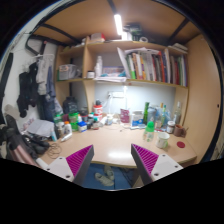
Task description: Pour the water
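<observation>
Cluttered desk [112, 146] under bookshelf [150, 65] | fingers [80, 160] spread, empty | bottle [150, 125] beyond

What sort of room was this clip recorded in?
Probably a dorm room or small study: a cluttered desk under a bookshelf full of books, with clothes hanging beside it. The gripper is open above the desk.
</observation>
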The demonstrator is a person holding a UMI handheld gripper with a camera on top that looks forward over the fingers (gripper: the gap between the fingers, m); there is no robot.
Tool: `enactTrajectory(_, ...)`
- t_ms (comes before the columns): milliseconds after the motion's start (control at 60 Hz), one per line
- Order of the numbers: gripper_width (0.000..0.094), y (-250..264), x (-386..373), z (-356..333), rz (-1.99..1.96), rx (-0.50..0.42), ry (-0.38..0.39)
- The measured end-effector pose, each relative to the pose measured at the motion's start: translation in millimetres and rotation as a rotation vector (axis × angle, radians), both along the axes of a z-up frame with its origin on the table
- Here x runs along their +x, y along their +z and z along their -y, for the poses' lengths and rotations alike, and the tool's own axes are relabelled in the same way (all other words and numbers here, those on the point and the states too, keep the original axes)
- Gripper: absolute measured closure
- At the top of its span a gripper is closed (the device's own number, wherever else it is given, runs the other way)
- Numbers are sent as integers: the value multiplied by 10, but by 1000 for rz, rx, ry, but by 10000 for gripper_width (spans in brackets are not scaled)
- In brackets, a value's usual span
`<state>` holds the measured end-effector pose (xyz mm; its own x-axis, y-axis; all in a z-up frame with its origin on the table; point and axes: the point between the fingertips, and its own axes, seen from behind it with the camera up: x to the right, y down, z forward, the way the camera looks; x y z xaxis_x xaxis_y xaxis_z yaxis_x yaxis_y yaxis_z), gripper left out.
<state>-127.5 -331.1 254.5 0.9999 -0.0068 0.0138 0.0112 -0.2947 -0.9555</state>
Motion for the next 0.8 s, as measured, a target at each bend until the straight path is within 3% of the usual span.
enactTrajectory(300,78,-1069,1604,-1405,5,1,-121)
enactTrajectory(583,102,-1818,2093,-2582,9,37,-115)
enactTrajectory(650,459,-1946,2140,-2740,39,15,-103)
enactTrajectory(800,548,-1933,2201,-2835,27,54,-152)
